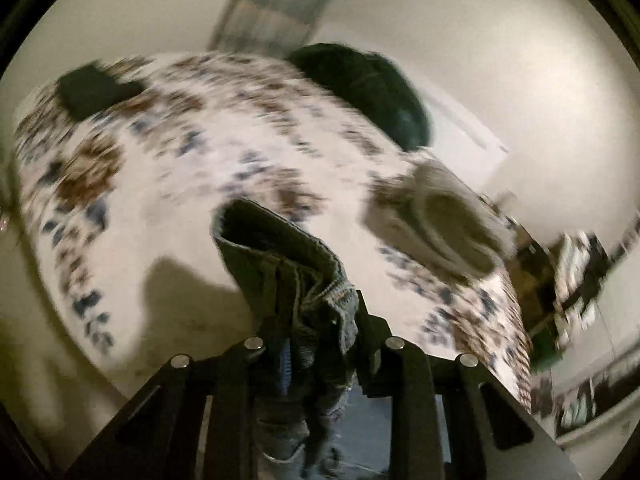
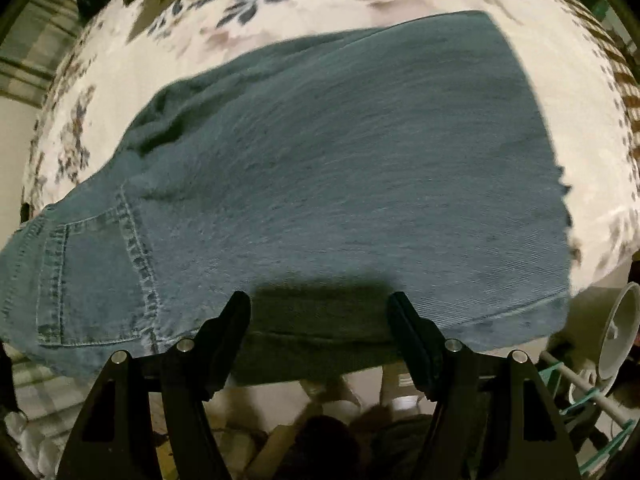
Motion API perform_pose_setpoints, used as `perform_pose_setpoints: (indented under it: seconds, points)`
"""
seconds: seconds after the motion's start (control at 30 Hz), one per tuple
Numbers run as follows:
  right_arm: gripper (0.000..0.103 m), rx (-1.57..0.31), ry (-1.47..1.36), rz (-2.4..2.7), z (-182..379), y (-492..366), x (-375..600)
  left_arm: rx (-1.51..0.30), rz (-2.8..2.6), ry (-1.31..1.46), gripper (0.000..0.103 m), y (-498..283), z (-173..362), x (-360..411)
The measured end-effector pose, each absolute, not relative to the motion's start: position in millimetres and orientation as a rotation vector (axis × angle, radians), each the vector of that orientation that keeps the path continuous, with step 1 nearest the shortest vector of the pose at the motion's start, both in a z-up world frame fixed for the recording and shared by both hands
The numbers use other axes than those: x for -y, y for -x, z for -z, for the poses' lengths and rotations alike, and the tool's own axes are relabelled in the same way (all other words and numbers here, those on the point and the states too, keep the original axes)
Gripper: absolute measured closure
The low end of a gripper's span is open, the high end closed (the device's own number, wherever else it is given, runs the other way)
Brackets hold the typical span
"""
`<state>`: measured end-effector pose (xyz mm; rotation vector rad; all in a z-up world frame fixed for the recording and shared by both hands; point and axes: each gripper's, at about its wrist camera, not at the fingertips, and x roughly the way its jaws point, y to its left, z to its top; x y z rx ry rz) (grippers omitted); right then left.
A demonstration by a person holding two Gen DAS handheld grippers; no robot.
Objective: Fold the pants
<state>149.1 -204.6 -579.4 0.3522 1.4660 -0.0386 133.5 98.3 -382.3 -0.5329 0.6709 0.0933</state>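
Overhead, left claw (image 1: pixel 320 320) clamped on bunched jeans (image 1: pixel 280 264), right claw (image 2: pixel 320 312) wide above them.

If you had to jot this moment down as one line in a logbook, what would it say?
task: fold pants | left gripper: shut on jeans | right gripper: open over jeans, holding nothing | surface: floral bedspread

The left wrist camera sits behind the left tongs (image 1: pixel 316 320) and looks obliquely down across the floral bed cover (image 1: pixel 192 168) toward the far wall (image 1: pixel 500 64), from well above the bed. The right wrist camera sits behind the right tongs (image 2: pixel 320 312) and faces steeply down, close over the jeans (image 2: pixel 340 168) at the bed edge. Both views share the floral cover and the denim.
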Motion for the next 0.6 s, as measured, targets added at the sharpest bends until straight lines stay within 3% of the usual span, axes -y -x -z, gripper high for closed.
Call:
perform_pose_setpoints:
  seconds: [0.27,0.47,0.6]
  points:
    - [0.030,-1.379,-0.452,0.129,546,-133,298,-0.713,0.168,0.411,0.084,-143,363,41]
    - [0.030,-1.351,-0.491,0.228,532,-116,384,-0.853,0.316,0.270,0.084,-157,414,148]
    - [0.030,-1.359,-0.501,0.278,537,-105,422,-1.050,0.320,0.119,0.082,-170,467,198]
